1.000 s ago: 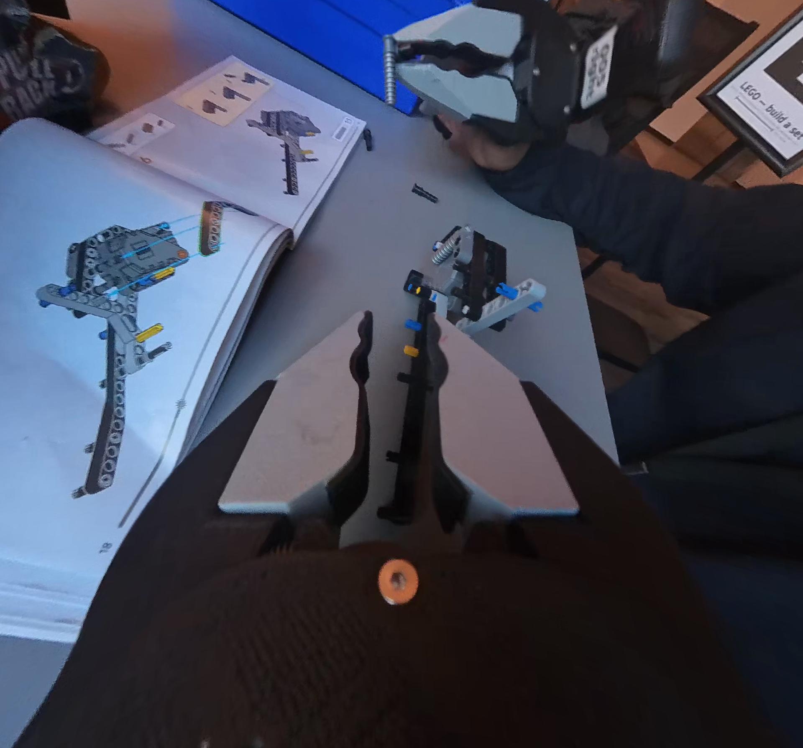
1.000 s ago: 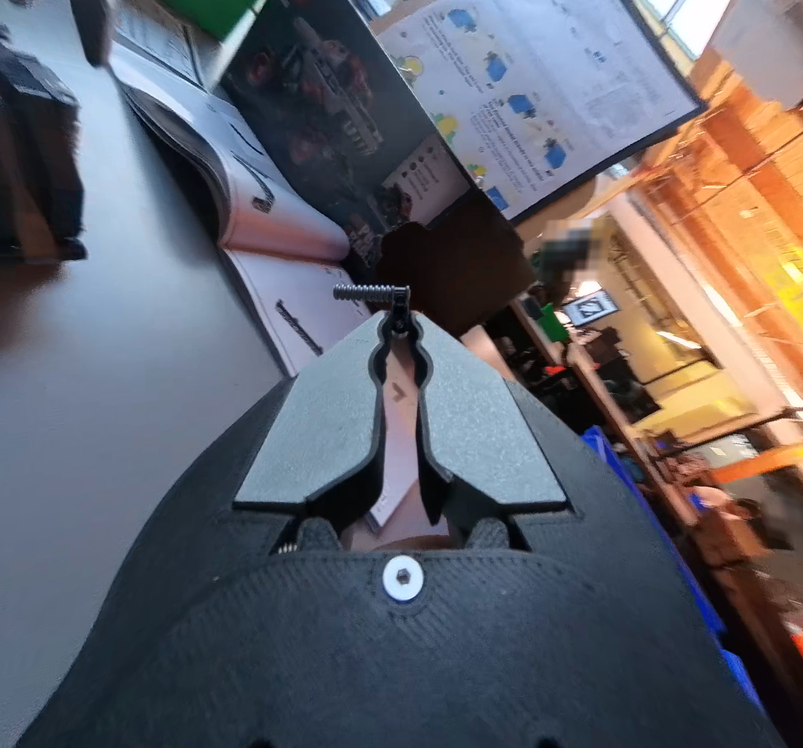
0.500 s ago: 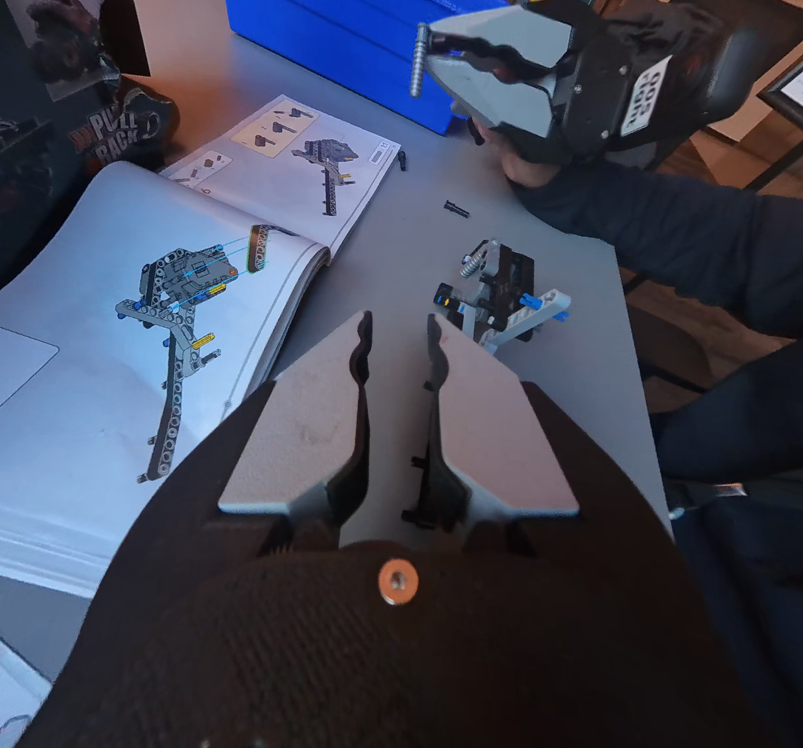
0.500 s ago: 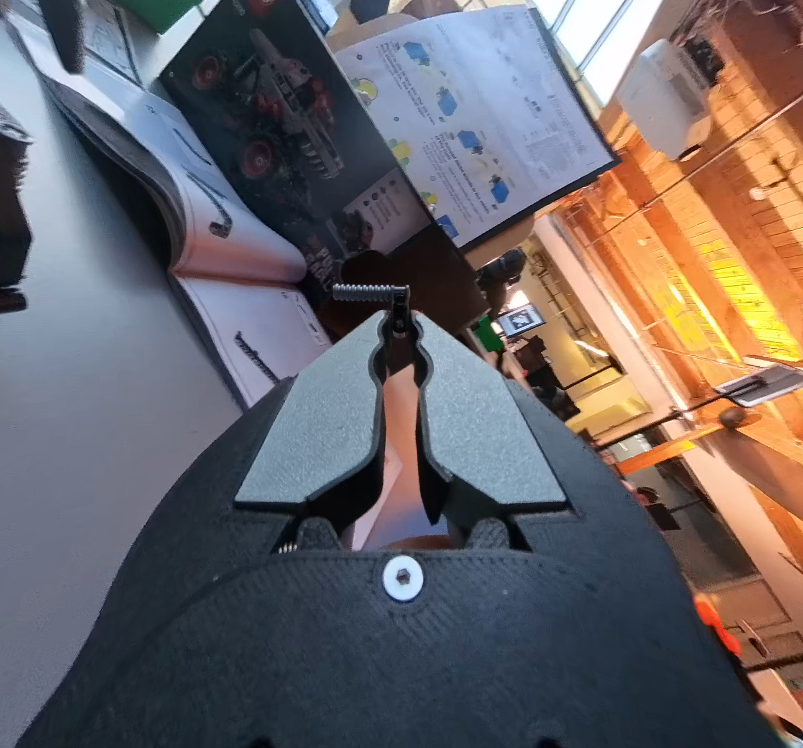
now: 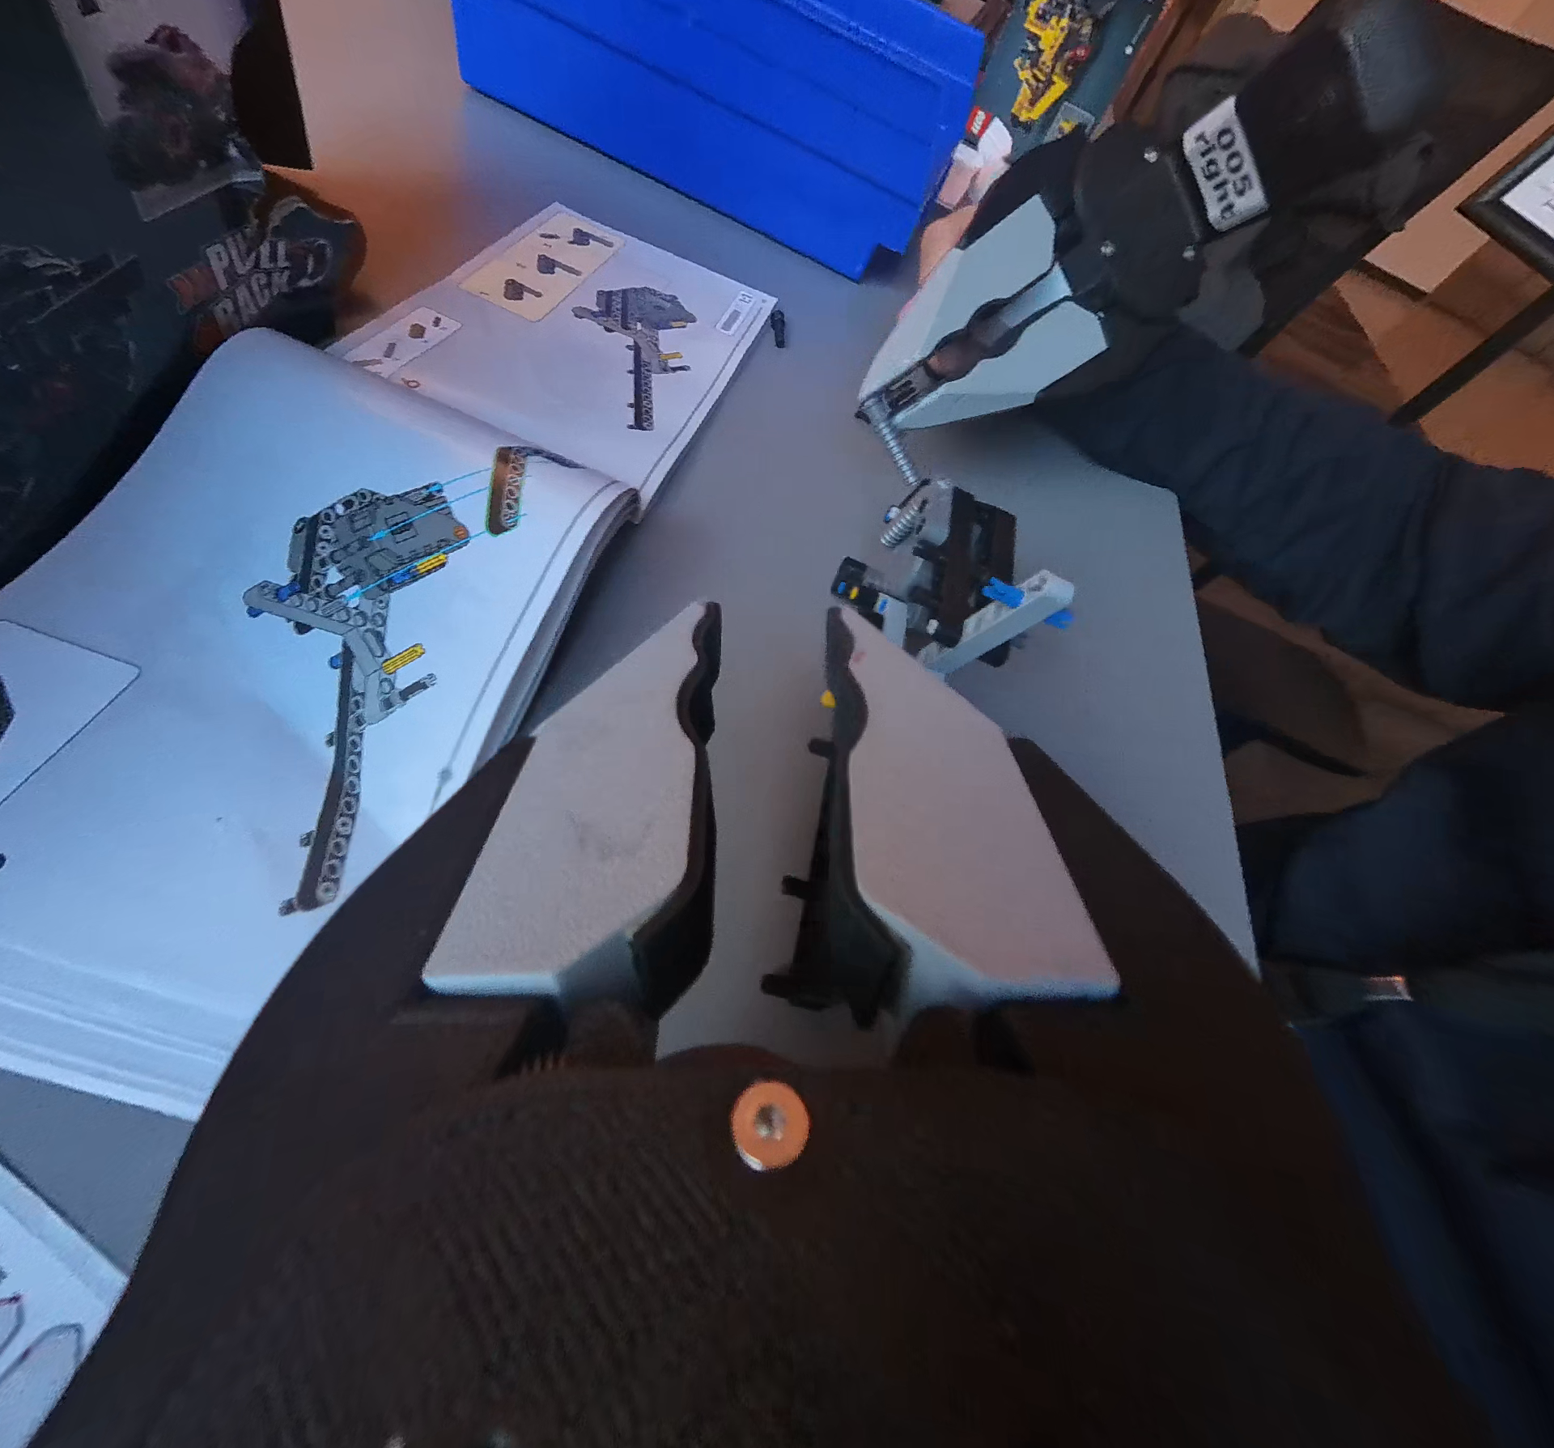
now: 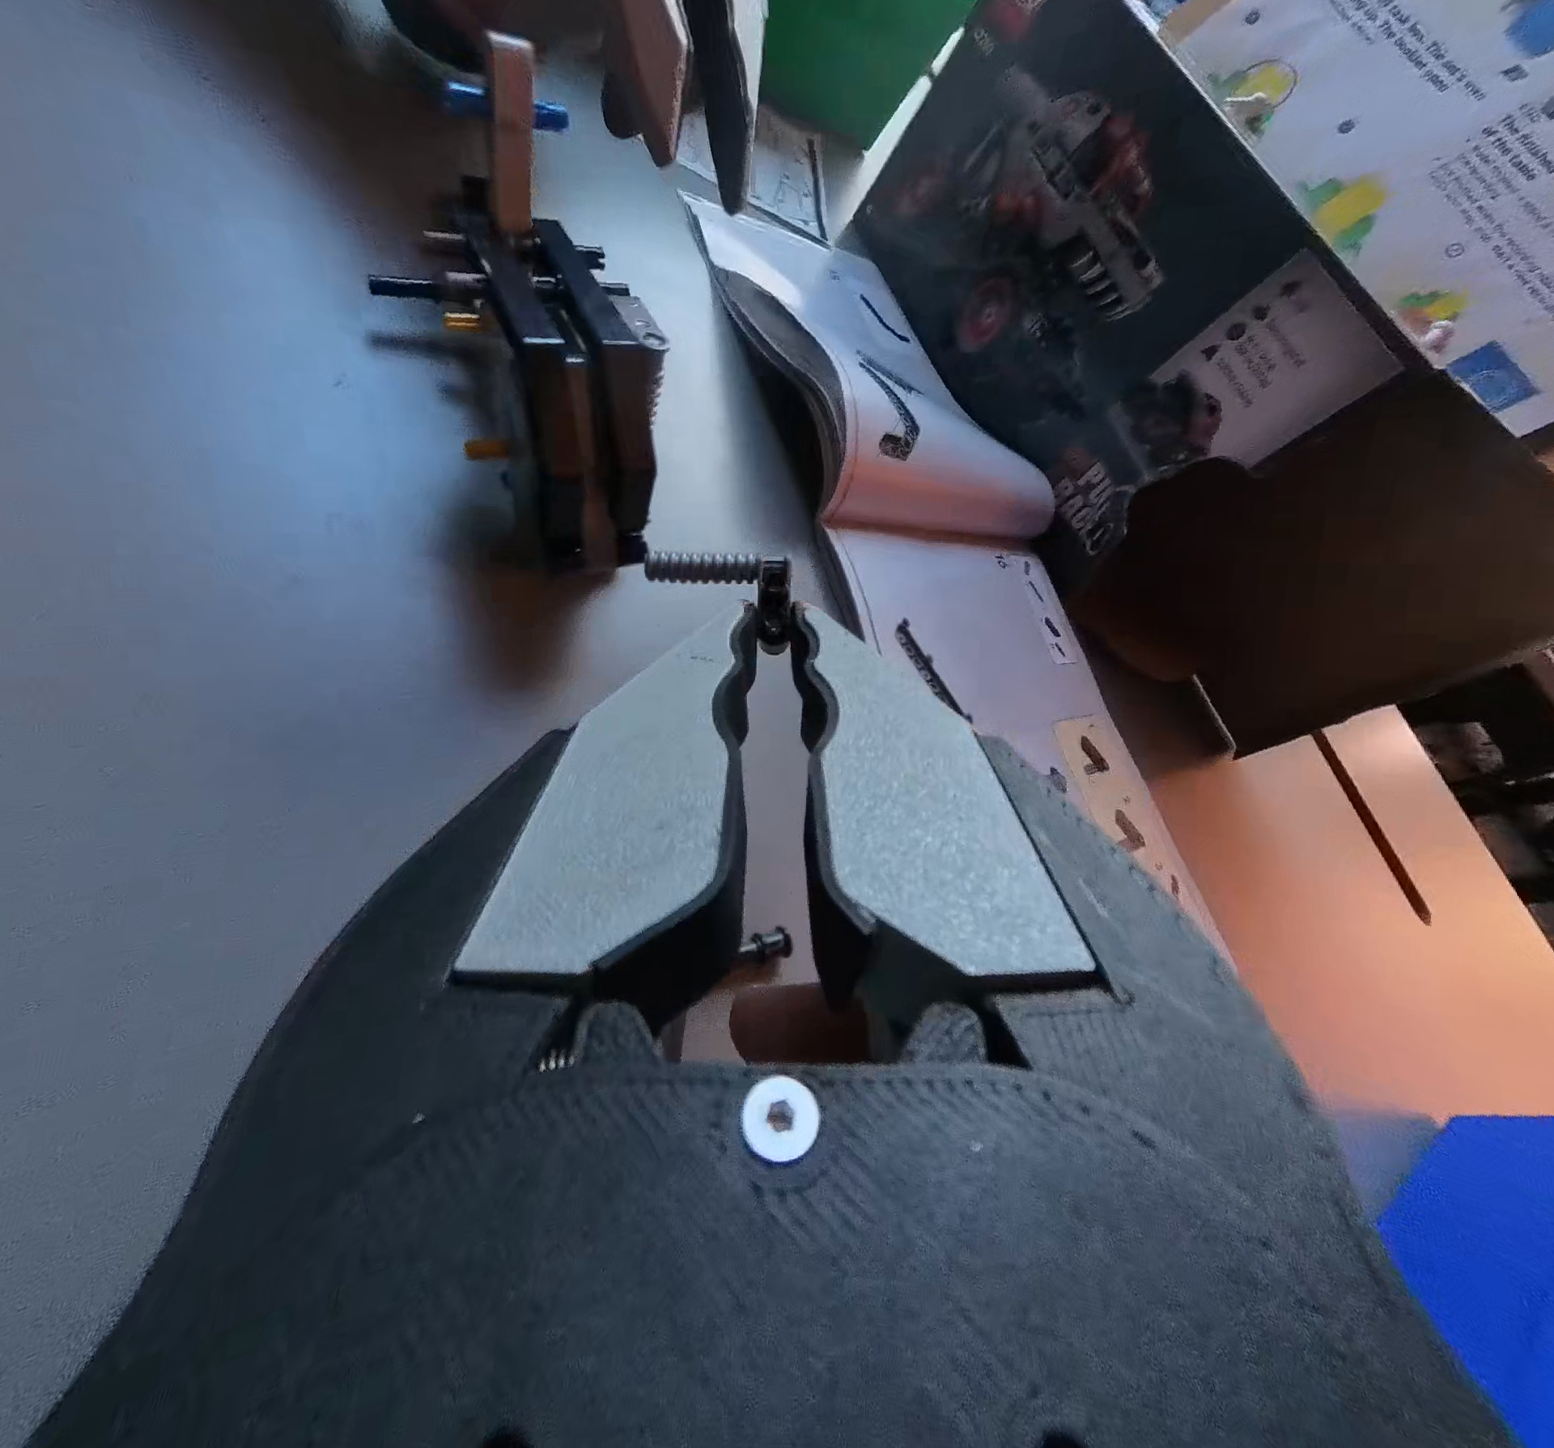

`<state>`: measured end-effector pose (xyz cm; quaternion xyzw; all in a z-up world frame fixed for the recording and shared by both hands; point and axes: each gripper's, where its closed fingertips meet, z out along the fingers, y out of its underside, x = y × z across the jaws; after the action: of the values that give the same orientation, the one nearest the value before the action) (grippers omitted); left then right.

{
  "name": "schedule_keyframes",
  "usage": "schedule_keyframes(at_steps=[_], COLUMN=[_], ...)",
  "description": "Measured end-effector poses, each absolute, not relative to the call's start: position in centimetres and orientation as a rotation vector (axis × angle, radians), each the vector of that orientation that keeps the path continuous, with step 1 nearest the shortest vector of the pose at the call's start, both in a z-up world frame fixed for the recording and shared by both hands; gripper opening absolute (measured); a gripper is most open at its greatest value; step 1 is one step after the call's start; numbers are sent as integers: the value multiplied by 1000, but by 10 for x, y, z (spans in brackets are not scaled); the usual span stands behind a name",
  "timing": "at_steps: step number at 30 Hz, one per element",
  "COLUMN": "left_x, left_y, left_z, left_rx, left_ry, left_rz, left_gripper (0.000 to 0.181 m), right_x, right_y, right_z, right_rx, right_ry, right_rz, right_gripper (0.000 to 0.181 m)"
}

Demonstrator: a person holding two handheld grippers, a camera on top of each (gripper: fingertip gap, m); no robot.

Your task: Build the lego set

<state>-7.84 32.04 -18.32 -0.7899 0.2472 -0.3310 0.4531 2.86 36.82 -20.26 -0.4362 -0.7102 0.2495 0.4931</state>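
The part-built lego assembly of black, grey and blue pieces sits on the grey table; its long black beam runs back under my left gripper's right finger. My left gripper is open and empty, just short of the assembly. My right gripper is shut on a small black piece with a metal spring, held just above and behind the assembly. In the right wrist view the right gripper holds the spring sideways, its tip almost touching the assembly.
An open instruction booklet lies left of the assembly. Blue bins stand at the back. A loose black pin lies by the booklet's corner. The lego box and a green bin stand beyond the booklet. A dark sleeve crosses on the right. Across from one pair of fingers to the other is roughly 12 centimetres.
My right gripper has come down from high above the table to just beside the assembly, still holding the spring piece. My left gripper has drawn back slightly and stays open.
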Motion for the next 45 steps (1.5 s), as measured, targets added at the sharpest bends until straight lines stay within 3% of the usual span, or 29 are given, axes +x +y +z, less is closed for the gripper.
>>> schedule_keyframes(at_steps=[9,13,19,24,26,31,36,40,45], left_x=[-75,-75,-93,-109,-118,-130,-121,-114,-111], left_y=[313,313,321,325,328,337,331,324,322], left_z=[-188,-189,-191,-155,-156,-163,-159,-148,-149], left_rx=[-1996,-2003,-2039,-1905,-1901,-1908,-1892,-1847,-1837], left_ry=[673,650,643,560,570,562,455,477,549], left_rz=[-758,-819,-740,-836,-770,-640,-900,-977,-892], left_gripper=[23,24,25,29,31,31,31,31,30], right_x=[43,45,53,36,13,9,25,18,1], right_y=[365,362,357,370,402,426,443,420,421], right_z=[-243,-242,-222,-177,-169,-154,-176,-162,-170], right_rx=[-1114,-1116,-1034,-921,-994,-980,-1249,-1241,-1262], right_ry=[-1986,-2054,-2077,-1942,-1781,-1565,-1637,-1594,-1520], right_rz=[492,576,793,1040,968,802,788,955,836], right_gripper=[6,16,17,16,23,20,31,22,13])
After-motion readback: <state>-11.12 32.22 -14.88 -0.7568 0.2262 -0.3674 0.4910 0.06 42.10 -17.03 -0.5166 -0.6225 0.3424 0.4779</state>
